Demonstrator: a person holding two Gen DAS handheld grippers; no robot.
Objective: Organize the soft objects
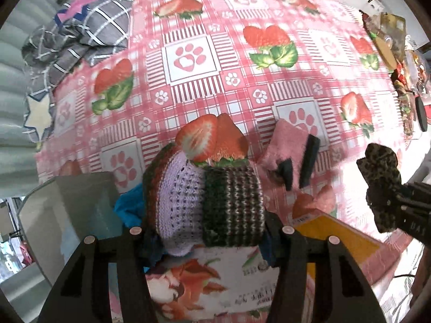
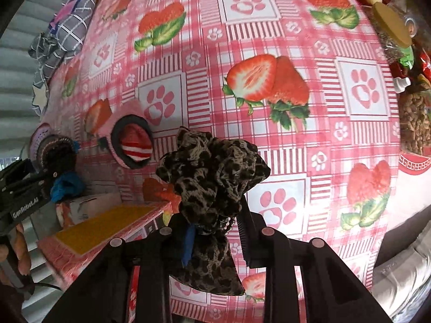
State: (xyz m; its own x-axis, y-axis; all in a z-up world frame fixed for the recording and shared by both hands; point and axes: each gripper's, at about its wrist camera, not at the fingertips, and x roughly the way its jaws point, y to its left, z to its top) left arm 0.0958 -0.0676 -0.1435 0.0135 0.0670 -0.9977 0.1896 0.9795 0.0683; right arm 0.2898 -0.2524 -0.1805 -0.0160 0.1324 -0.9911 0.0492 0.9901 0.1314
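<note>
Pink checked cloth: the tablecloth (image 1: 242,62) with strawberry and paw prints covers the whole table and serves as the landmark for everything below.
Open room: the middle and far part of the tablecloth lie bare, a wide free stretch ahead of both grippers.
Left edge: a grey plaid bundle (image 1: 80,27) lies on the far left corner of the tablecloth, against a ribbed grey wall.
Right edge: jars and packets (image 2: 404,53) crowd the right rim of the tablecloth.
Near edge: a flowered box (image 1: 204,282) sits at the near side of the tablecloth, right under the left gripper; a yellow-topped flap (image 2: 105,226) juts beside it.
Left gripper (image 1: 207,231): its jaws are half spread and pinch a knitted roll (image 1: 204,196), lilac on one side, dark striped on the other, with blue fabric (image 1: 129,207) showing beneath; it is held above the box.
Right gripper (image 2: 212,228): its jaws are pressed tight on a leopard-print cloth (image 2: 212,172), bunched and ruffled above the fingers, hanging limp below them, lifted off the tablecloth.
Pink pouch (image 2: 129,140): fuzzy, dark-rimmed, with a red and white striped piece inside, lying on the tablecloth between the two grippers, apart from both.
</note>
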